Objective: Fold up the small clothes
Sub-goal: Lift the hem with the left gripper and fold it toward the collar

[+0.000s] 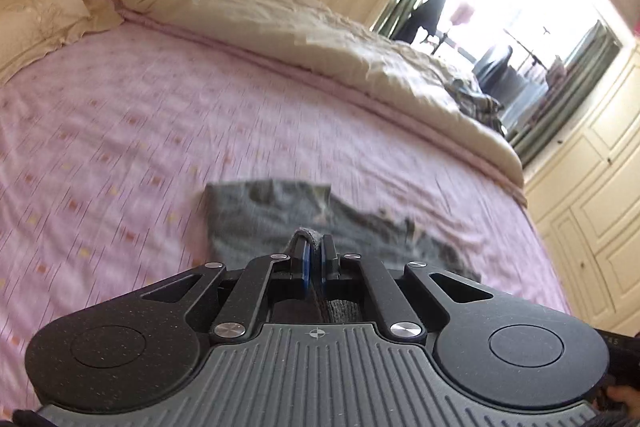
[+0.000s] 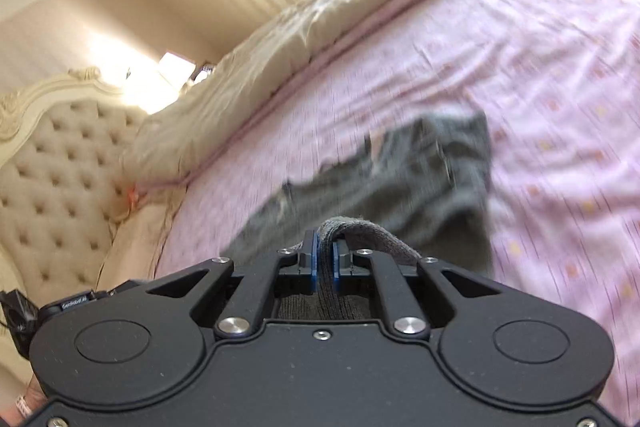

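Note:
A small grey garment [image 1: 272, 223] lies spread on the pink bedsheet [image 1: 120, 131], blurred by motion. In the left wrist view my left gripper [image 1: 314, 245] is shut on a fold of its near edge, grey cloth pinched between the blue pads. The right wrist view shows the same grey garment [image 2: 420, 179] stretching away over the pink sheet [image 2: 540, 67], and my right gripper [image 2: 325, 243] is shut on a thick roll of its hem. The part of the cloth under both grippers is hidden.
A cream duvet [image 1: 256, 3] is bunched along the far side of the bed, with a pillow [image 1: 36, 15] at the left. A tufted headboard [image 2: 56, 163] stands at the bed's head. White cupboards [image 1: 596, 195] and a window [image 1: 520, 7] lie beyond the bed.

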The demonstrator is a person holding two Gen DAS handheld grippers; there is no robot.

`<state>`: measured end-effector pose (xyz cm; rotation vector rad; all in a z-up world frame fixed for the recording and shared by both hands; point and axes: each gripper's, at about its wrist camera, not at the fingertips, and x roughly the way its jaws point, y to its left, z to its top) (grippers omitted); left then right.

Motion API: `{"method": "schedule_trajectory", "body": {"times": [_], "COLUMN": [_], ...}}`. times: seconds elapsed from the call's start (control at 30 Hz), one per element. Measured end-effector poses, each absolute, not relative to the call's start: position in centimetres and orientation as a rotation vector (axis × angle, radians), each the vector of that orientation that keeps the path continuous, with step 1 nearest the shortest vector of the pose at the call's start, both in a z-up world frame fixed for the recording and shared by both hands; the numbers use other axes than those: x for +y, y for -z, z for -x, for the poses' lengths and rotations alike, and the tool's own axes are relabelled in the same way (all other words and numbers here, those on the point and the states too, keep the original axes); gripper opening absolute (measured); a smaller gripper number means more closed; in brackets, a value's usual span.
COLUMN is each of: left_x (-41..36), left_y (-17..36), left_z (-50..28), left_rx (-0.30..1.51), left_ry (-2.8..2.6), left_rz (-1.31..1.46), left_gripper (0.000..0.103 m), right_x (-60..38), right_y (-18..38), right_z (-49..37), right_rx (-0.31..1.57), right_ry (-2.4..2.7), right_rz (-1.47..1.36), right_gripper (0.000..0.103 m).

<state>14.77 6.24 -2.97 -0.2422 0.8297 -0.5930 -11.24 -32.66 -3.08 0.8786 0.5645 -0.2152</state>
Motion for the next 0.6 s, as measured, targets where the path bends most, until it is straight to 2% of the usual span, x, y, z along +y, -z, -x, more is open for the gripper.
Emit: {"method": "schedule_trajectory", "body": {"times": [0.2,0.53,0.6], "left_x": [2.5,-1.7,-2.2], "left_y": [4.1,9.1,9.9], "left_z": [-19.9,-25.1,-25.9], "left_rx": [0.827,0.943,0.959], "left_ry": [0.558,0.476,0.448], "left_rz": [0.242,0.165,0.154], "left_gripper": [0.004,0.005,0.006], "right_x": [-36.0,-39.8,-40.4], "right_y": [4.2,9.1,9.8], "right_z": [5.0,-1.5,-2.3], "right_rx": [0.590,0.723,0.741], "right_ry": [0.253,0.313,0.324], "right_rz": [-0.871,-0.892,-0.884], "right_gripper": [0.015,0.016,0.022]}}
